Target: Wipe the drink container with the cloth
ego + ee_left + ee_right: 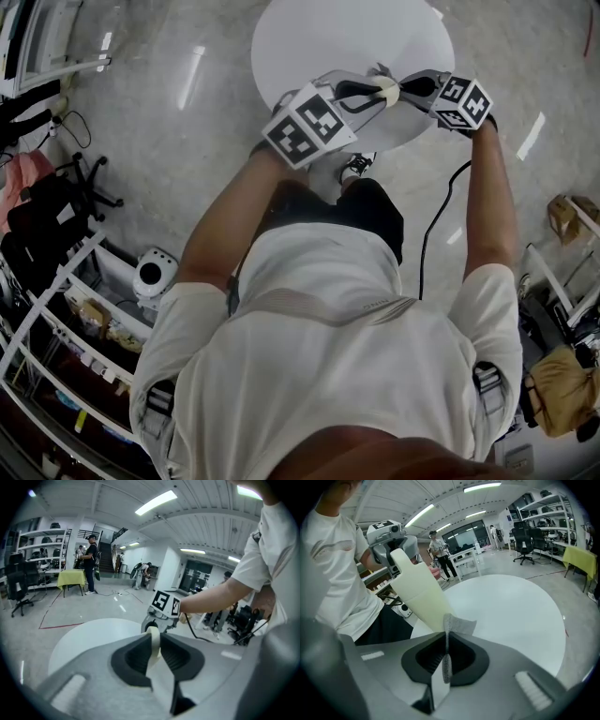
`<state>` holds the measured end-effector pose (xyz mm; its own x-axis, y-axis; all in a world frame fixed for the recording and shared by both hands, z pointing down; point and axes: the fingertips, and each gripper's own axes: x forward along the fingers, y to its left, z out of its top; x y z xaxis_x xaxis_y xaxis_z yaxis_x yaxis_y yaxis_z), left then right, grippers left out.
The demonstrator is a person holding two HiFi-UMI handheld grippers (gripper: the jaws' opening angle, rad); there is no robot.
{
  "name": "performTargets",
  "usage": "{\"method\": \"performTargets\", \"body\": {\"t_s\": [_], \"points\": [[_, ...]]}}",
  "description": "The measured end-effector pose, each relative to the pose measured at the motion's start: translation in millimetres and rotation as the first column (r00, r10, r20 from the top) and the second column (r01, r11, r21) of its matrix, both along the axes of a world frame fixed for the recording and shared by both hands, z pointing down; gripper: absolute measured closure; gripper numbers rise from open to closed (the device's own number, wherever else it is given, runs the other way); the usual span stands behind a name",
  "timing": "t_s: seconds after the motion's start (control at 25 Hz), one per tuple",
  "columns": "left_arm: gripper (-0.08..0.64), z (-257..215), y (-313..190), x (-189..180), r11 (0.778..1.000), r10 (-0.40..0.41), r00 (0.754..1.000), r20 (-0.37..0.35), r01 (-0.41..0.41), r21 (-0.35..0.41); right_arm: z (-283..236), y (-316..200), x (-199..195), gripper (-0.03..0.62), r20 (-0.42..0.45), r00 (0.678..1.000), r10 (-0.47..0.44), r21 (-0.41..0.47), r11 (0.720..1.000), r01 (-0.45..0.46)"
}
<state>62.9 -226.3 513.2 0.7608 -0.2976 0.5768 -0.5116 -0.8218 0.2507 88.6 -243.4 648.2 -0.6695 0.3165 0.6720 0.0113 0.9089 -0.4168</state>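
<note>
1. Biggest thing in my feed is the round white table (309,37). From the head view, both grippers meet just above its near edge.
2. The left gripper (153,634) reaches in from the left. Its jaws are clamped tight on a pale cream plastic drink container (417,592). In the left gripper view I only see a narrow cream strip squeezed between the dark pads, with no gap on either side.
3. The right gripper (446,634) faces it from the other side. Its jaws are closed down to a thin slit, pinching a thin pale grey mesh cloth (459,626).
4. The drink container is held up in the air, not resting on the table. In the right gripper view it runs tilted, from the left gripper at the upper left down to the right gripper's jaw tips.
5. A small flap of the cloth sticks out past the right jaw tips. It lies right against the lower end of the drink container.
</note>
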Motion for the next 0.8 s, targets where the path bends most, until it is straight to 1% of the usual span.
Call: {"method": "performTargets", "body": {"t_s": [0.12, 0.24, 0.36, 0.44, 0.52, 0.6, 0.68, 0.72, 0.8], "points": [[0.502, 2, 0, -2, 1.0, 0.0, 1.0, 0.0, 0.0, 0.0, 6, 0, -1, 0.575, -0.012, 1.0, 0.014, 0.015, 1.0, -0.014], [0.502, 1, -2, -2, 1.0, 0.001, 1.0, -0.006, -0.001, -0.003, -3, -5, -2, 0.575, 0.012, 0.998, 0.059, 0.028, 0.998, -0.059], [0.502, -2, -2, -3, 1.0, 0.004, 1.0, -0.009, -0.004, -0.005, -27, -13, -2, 0.575, 0.072, 0.988, 0.137, 0.07, 0.987, -0.142], [0.502, -2, -2, -3, 1.0, 0.007, 1.0, -0.007, -0.007, -0.004, -51, -16, 0, 0.575, 0.136, 0.969, 0.207, 0.104, 0.97, -0.222], [0.502, -3, -2, -2, 1.0, 0.011, 1.0, 0.002, -0.011, 0.006, -79, -17, 4, 0.575, 0.216, 0.928, 0.303, 0.125, 0.934, -0.335], [0.5, -6, -2, -1, 0.999, 0.014, 1.0, 0.026, -0.015, 0.031, -105, -16, 7, 0.575, 0.293, 0.868, 0.401, 0.121, 0.885, -0.449], [0.5, -8, 0, -1, 0.998, 0.01, 0.999, 0.042, -0.013, 0.054, -126, -10, 9, 0.575, 0.348, 0.81, 0.472, 0.108, 0.838, -0.535], [0.499, -10, 0, -1, 0.998, 0.005, 0.999, 0.038, -0.007, 0.063, -134, -7, 11, 0.575, 0.367, 0.784, 0.501, 0.105, 0.815, -0.57], [0.495, -18, 1, -1, 0.997, -0.013, 1.0, 0.008, 0.012, 0.078, -150, -2, 13, 0.575, 0.397, 0.73, 0.556, 0.103, 0.763, -0.638]]}}
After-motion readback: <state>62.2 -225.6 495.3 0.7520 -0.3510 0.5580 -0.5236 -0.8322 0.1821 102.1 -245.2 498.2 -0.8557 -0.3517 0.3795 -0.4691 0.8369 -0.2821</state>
